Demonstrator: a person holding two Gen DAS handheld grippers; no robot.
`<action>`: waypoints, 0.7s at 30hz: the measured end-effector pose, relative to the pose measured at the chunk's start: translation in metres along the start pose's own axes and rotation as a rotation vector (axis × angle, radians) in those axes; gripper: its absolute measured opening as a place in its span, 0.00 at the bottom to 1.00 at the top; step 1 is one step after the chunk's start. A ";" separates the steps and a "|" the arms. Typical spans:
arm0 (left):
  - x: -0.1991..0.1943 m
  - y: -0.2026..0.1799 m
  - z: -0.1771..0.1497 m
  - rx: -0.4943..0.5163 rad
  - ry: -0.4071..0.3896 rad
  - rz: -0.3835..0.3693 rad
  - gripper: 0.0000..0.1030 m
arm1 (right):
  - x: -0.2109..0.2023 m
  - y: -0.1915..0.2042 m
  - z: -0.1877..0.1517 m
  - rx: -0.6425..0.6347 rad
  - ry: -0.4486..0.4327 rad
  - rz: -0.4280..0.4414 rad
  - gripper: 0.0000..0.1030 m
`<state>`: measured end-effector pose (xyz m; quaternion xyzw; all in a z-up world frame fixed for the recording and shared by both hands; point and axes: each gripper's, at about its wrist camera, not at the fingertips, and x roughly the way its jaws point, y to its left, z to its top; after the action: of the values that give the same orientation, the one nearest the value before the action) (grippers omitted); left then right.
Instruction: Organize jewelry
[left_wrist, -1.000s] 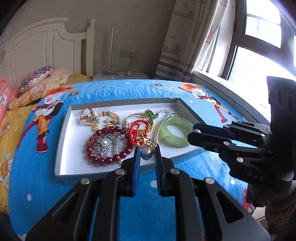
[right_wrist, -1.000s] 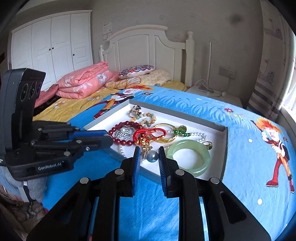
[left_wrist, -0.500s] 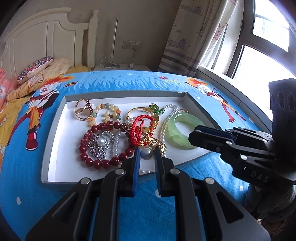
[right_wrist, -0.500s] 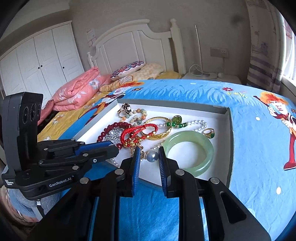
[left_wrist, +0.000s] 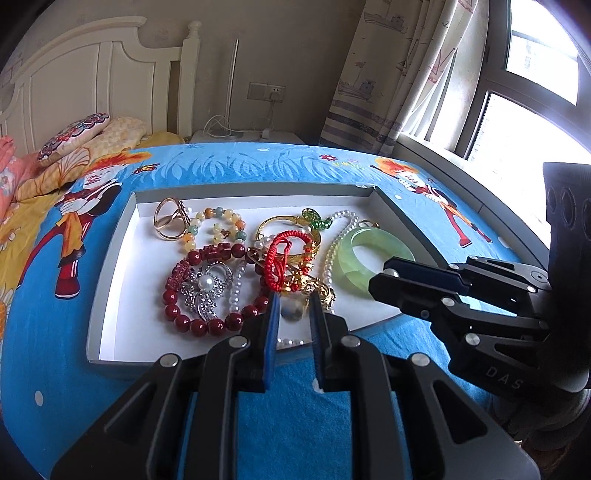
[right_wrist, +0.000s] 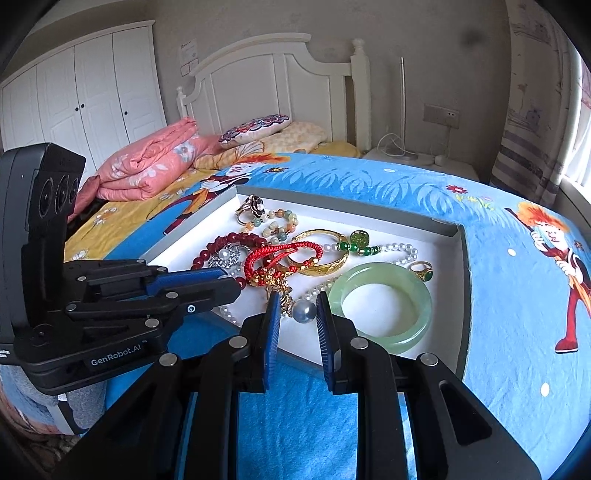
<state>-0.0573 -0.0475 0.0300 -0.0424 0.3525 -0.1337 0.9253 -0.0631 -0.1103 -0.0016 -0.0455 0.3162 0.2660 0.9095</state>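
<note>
Jewelry sits in a white tray (left_wrist: 110, 280) on the bed (left_wrist: 258, 166), centre frame, mostly one tangled heap: red beads (left_wrist: 207, 325), brooch (left_wrist: 207, 284), red cord (right_wrist: 280, 254), gold bangle (right_wrist: 325, 267), pearls (right_wrist: 399, 251). Jade bangle (right_wrist: 384, 299) and ring (right_wrist: 423, 271) lie slightly apart at right. Sorting looks unfinished. Left gripper (left_wrist: 293, 314) and right gripper (right_wrist: 297, 308) hover at the near tray edge, slightly spread, around a grey pearl (right_wrist: 303, 310); contact unclear.
</note>
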 end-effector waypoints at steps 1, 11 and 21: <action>-0.001 0.000 0.000 0.000 -0.003 0.004 0.23 | 0.000 0.000 0.000 0.002 0.000 -0.001 0.20; -0.006 -0.003 -0.001 0.005 -0.031 0.033 0.58 | -0.003 -0.012 0.000 0.071 -0.015 -0.008 0.28; -0.029 -0.005 0.000 0.010 -0.163 0.147 0.97 | -0.024 -0.038 -0.008 0.259 -0.126 -0.125 0.85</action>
<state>-0.0793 -0.0447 0.0497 -0.0224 0.2777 -0.0636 0.9583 -0.0639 -0.1558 0.0036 0.0694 0.2866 0.1683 0.9406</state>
